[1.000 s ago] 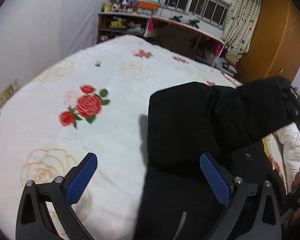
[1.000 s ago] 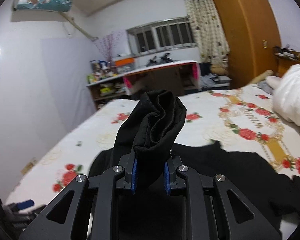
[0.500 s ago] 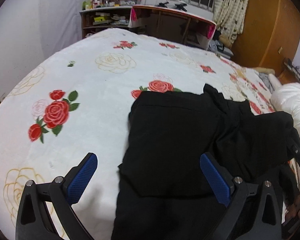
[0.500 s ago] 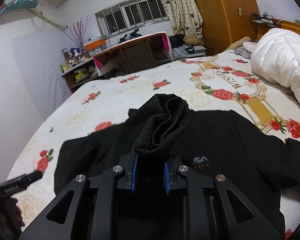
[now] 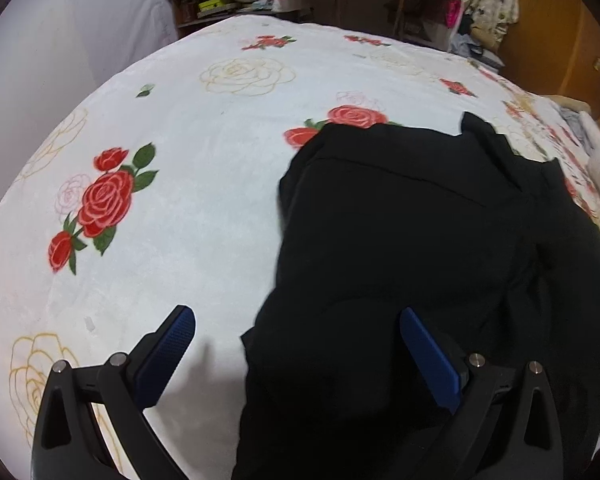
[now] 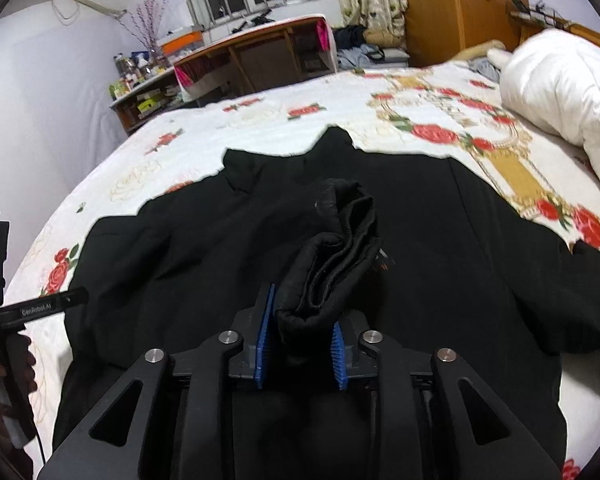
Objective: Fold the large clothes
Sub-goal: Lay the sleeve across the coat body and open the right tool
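Nearest the right wrist camera, the right hand-held gripper (image 6: 300, 346) has a bunched black cuff (image 6: 340, 248) between its pads; its jaws have just been opening, so the pinch looks about to let go, with the sleeve carried in over the garment's body. The left hand-held gripper (image 5: 296, 356) hangs spread and empty above the near left edge of the black garment (image 5: 412, 240), which lies flat on the rose-printed bed (image 5: 204, 184). This looks like the sleeve-fold step; next, the cuff needs dropping flat and the left edge pinching.
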Demonstrator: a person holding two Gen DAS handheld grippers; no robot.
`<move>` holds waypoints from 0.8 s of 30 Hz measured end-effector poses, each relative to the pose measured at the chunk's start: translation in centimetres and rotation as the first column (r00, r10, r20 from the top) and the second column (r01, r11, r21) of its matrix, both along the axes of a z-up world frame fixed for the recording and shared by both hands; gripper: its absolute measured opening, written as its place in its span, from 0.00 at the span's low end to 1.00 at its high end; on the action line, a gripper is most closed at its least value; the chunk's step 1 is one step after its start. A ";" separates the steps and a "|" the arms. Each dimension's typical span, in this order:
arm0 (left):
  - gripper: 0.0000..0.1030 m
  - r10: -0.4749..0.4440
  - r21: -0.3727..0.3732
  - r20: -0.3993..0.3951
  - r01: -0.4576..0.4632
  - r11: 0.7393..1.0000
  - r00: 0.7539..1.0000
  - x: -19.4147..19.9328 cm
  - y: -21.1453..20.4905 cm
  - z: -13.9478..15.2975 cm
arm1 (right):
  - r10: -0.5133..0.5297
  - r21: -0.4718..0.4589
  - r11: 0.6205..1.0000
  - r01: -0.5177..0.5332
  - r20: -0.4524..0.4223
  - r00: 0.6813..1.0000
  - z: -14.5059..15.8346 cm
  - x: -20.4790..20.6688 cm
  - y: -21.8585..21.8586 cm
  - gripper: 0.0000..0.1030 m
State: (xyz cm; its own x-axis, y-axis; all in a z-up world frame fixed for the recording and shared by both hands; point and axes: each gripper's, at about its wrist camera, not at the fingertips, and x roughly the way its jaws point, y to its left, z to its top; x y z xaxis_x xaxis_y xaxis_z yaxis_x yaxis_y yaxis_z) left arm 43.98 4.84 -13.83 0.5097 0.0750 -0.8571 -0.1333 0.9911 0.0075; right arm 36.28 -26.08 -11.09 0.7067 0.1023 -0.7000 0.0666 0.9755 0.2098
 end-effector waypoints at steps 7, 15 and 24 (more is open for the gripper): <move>1.00 0.025 0.047 -0.008 -0.025 0.999 1.000 0.5 0.6 -0.2 | -0.034 -0.103 0.994 0.030 -0.037 0.999 -1.0 -1.0 -1.6 0.39; 1.00 -0.014 -0.001 0.067 0.014 1.000 0.998 0.2 -0.6 2.5 | -0.049 -0.081 0.996 0.049 0.006 0.999 1.2 -0.7 -3.3 0.51; 1.00 0.011 0.065 -0.030 -0.009 0.998 0.999 2.2 -0.4 -0.7 | 0.006 -0.213 0.976 -0.042 -0.165 0.986 -4.1 2.3 -1.9 0.54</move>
State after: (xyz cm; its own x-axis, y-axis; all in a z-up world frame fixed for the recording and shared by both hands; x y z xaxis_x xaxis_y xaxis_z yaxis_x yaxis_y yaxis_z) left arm 46.21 4.41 -14.55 0.4824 0.1365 -0.8653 -0.1423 0.9869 0.0763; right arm 38.60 -27.94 -15.22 0.5807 -0.0472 -0.8127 0.0582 0.9982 -0.0164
